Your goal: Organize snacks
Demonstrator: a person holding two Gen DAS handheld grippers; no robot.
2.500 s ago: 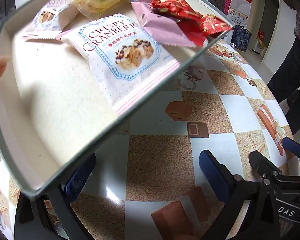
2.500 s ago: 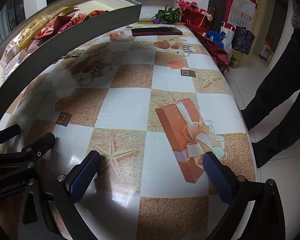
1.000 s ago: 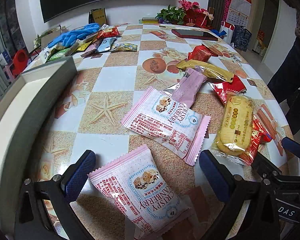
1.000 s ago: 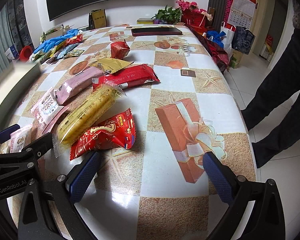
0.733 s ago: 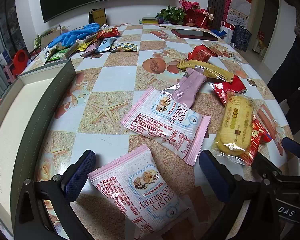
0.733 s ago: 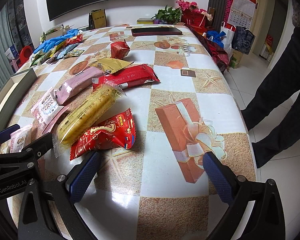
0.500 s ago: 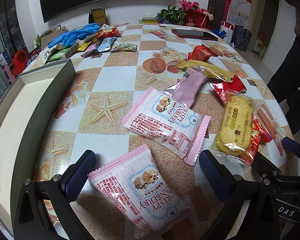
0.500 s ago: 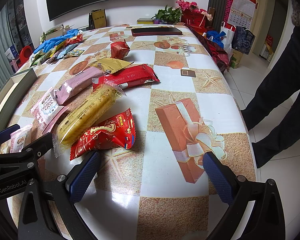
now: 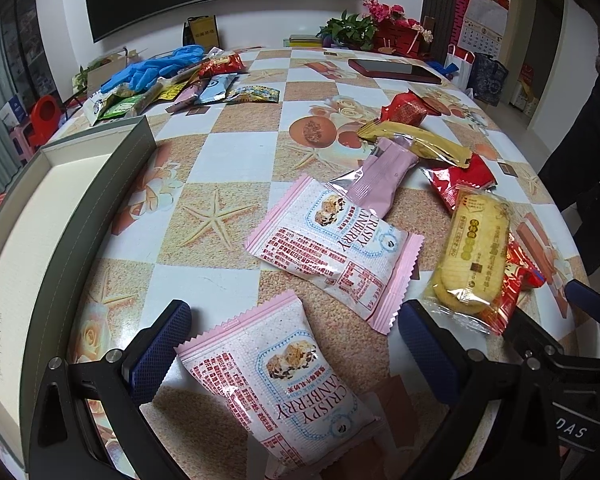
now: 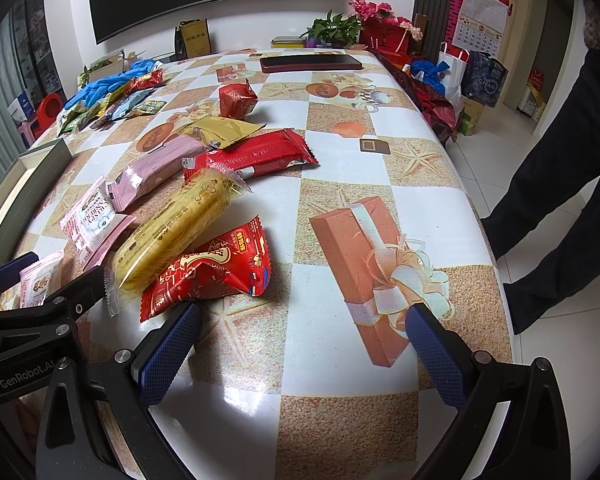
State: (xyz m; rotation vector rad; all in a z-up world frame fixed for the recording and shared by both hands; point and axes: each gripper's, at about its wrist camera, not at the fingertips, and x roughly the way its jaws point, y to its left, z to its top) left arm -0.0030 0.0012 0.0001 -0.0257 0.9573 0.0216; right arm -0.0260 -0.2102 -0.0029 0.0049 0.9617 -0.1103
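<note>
Snacks [image 9: 332, 240] beside tray [image 9: 100, 184], gloves [image 9: 152, 68] beyond.

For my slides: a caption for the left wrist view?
Open left gripper above a pink cranberry packet, more snacks scattered on the table, empty tray at left.

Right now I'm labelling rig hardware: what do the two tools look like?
Both are black frames with silver screws and two dark-blue, textured finger pads. The left tool is seen in the right wrist view with "GenRobot.AI" lettering; the right tool shows "DAS" in the left wrist view. No cables or sleeves visible.
</note>
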